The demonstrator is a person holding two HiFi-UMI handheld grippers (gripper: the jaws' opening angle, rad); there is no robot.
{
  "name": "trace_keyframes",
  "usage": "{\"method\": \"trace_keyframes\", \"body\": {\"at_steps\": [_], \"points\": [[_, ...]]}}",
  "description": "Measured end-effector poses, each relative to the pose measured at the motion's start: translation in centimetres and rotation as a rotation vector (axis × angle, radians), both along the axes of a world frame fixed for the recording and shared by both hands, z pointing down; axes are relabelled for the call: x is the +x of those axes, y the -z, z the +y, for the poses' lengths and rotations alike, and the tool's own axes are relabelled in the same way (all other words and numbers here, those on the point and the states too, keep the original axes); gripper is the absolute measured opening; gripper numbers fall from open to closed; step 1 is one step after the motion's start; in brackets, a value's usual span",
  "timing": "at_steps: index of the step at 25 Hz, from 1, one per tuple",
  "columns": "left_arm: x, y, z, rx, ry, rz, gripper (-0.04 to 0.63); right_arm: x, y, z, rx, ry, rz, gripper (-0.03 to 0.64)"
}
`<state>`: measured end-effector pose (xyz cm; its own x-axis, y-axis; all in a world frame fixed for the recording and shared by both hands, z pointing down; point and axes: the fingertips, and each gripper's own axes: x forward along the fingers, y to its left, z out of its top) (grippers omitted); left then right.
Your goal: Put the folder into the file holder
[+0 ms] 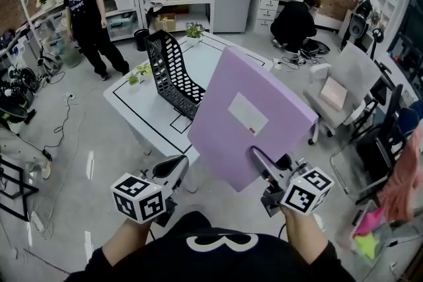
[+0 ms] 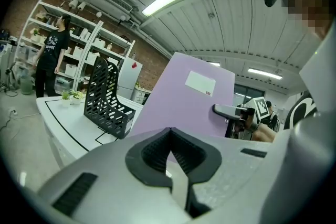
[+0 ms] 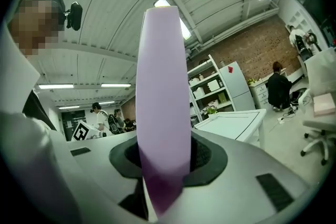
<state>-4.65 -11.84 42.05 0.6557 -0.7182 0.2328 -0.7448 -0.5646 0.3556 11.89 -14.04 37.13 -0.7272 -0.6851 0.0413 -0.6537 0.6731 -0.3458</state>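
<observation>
A large lilac folder [image 1: 254, 115] with a white label stands tilted in the air above the near corner of the white table [image 1: 149, 109]. My right gripper [image 1: 254, 155] is shut on the folder's lower edge. In the right gripper view the folder [image 3: 163, 86] rises edge-on out of the jaws. A black mesh file holder [image 1: 173, 76] stands upright on the table, beyond and left of the folder. My left gripper [image 1: 177, 163] hangs low at the left, shut and holding nothing. The left gripper view shows the file holder [image 2: 107, 94] and the folder [image 2: 184, 97] ahead of it.
Small potted plants [image 1: 137, 73] sit on the table's left edge, another [image 1: 193, 30] at its far end. A person in black [image 1: 86, 3] stands by the shelves. Another person [image 1: 294, 23] crouches at the back right. Grey office chairs [image 1: 344, 89] stand to the right.
</observation>
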Motion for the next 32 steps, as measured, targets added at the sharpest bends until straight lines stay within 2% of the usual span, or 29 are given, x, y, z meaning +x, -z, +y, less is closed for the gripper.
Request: {"method": "trace_keyframes", "body": {"at_steps": [13,21,32], "points": [[-2.8,0.8,-8.8,0.012,0.038,0.01,0.006,-3.2,3.5,-10.0,0.097,0.004,0.022,0.146],[-5.0,3.0,-14.5,-0.004,0.074,0.028,0.006,-5.8,6.3,-16.8,0.092,0.03,0.039,0.146],[-8.7,2.7,-20.3,0.009,0.128,0.048,0.006,-10.5,8.0,-23.7,0.148,0.081,0.094,0.146]]}}
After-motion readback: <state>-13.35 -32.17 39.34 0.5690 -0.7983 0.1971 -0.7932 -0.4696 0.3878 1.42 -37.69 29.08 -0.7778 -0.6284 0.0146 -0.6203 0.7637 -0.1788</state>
